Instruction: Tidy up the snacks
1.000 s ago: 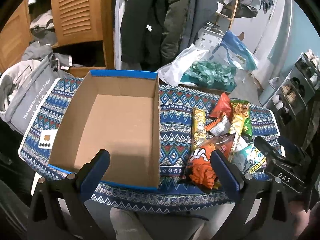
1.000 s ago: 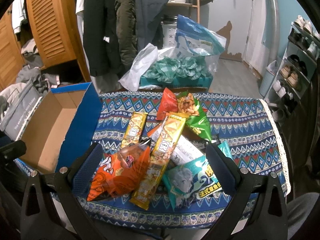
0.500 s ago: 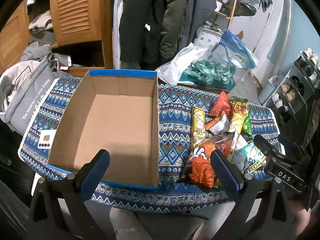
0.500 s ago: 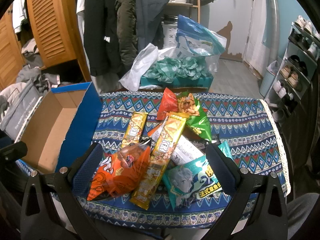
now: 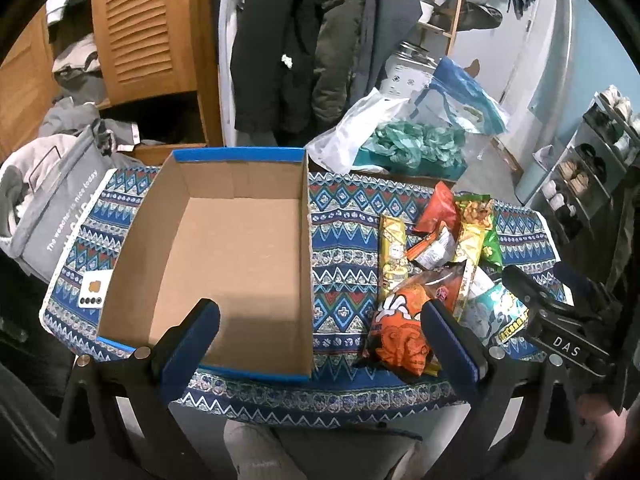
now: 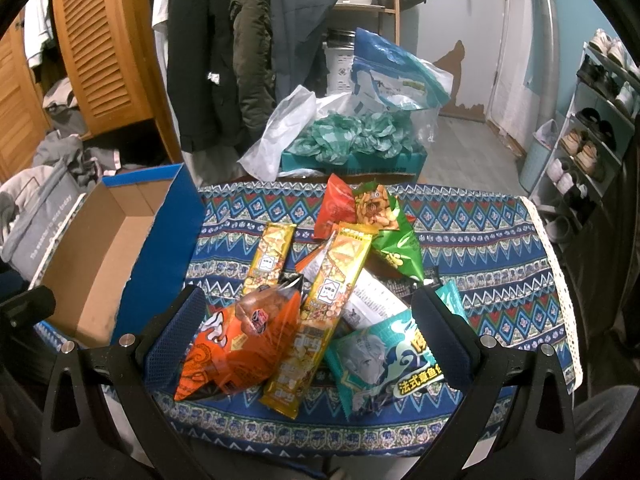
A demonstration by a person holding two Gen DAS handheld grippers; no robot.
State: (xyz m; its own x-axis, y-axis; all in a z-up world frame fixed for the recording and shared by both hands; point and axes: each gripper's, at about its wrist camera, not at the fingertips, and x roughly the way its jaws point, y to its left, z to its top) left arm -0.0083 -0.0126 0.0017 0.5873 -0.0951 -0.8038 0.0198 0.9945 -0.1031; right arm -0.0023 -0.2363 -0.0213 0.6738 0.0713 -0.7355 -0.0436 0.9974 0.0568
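An empty cardboard box [image 5: 236,264] with blue rims stands on the left of the patterned tablecloth [image 5: 344,292]; it also shows in the right wrist view [image 6: 100,256]. A pile of snack packs lies to its right: an orange bag [image 6: 240,344], two yellow bars [image 6: 324,312] [image 6: 270,258], a teal pack [image 6: 384,368], a green peanut bag [image 6: 384,224] and a red pack [image 6: 336,204]. My left gripper [image 5: 320,344] is open and empty above the box's near right corner. My right gripper [image 6: 308,336] is open and empty over the near end of the pile.
Behind the table stand a teal box of green wrapped items [image 6: 352,140], a white plastic bag [image 6: 280,132] and a blue bag [image 6: 396,72]. Coats hang at the back [image 6: 224,52]. A grey bag [image 5: 52,208] is left, a shoe rack [image 6: 592,128] right. A small white card [image 5: 93,290] lies left of the box.
Both grippers have shifted only slightly; the left view has drifted a little. Nothing on the table has moved.
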